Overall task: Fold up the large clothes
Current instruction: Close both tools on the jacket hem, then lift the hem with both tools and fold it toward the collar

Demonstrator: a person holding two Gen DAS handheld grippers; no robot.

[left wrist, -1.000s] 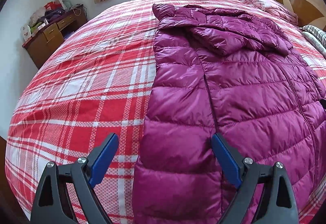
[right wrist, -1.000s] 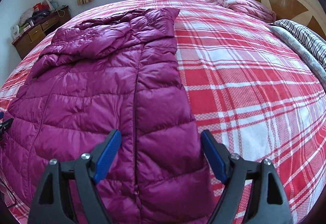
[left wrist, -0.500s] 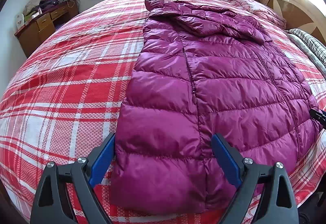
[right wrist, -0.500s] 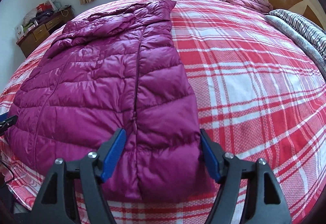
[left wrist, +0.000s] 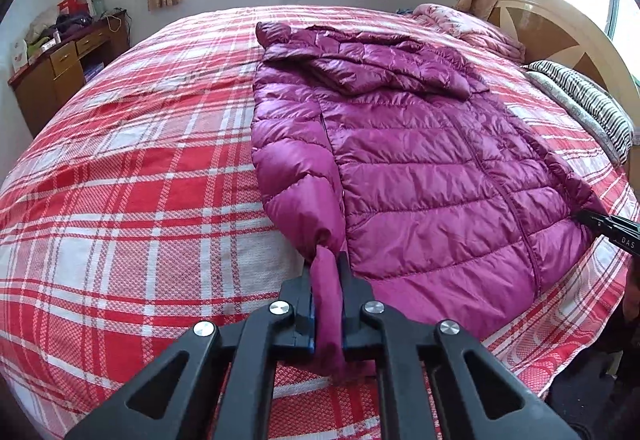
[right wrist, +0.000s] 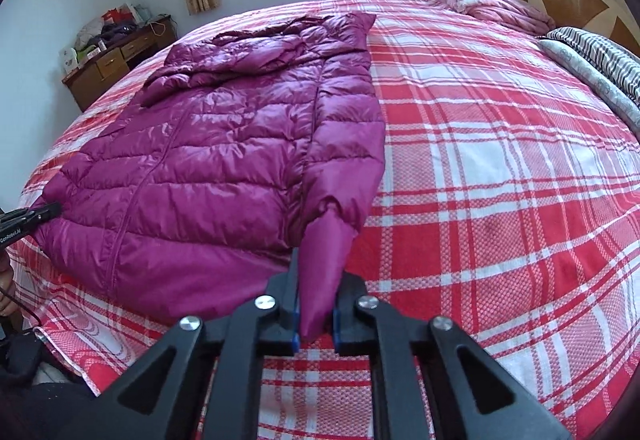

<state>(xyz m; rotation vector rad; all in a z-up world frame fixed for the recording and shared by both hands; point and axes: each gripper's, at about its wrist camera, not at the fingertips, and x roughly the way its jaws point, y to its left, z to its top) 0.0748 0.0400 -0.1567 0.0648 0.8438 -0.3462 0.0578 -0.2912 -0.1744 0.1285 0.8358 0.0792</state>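
— How far along is the folding?

— Barely begun, I'd say. The purple padded coat [left wrist: 420, 159] lies spread lengthwise on the bed [left wrist: 120, 179], filling the centre and right of the left wrist view, its hood end toward the window at the top of the frame. The sleeves look tucked across the upper part (one bundle of fabric lies over the chest), so the narrowing may be done, though I can't be sure.

— And the claws?

— The left claw [left wrist: 327, 304] is clamped narrow on one bottom corner of the coat, at the lower middle of its frame. The right claw [right wrist: 316, 304] pinches the opposite bottom corner [right wrist: 320, 272] the same way; its tip also shows at the right edge of the left wrist view, touching the hem. Both corners are lifted slightly off the bed.

— What's left, then?

— Nearly all of it, judging from how things lie: the hem has to go up toward the hood, probably in one or two folds, then be flattened. The coat is puffy and slick, so it may spring open.

— Anything else around?

— A striped blanket [left wrist: 584, 99] near the headboard, well apart.
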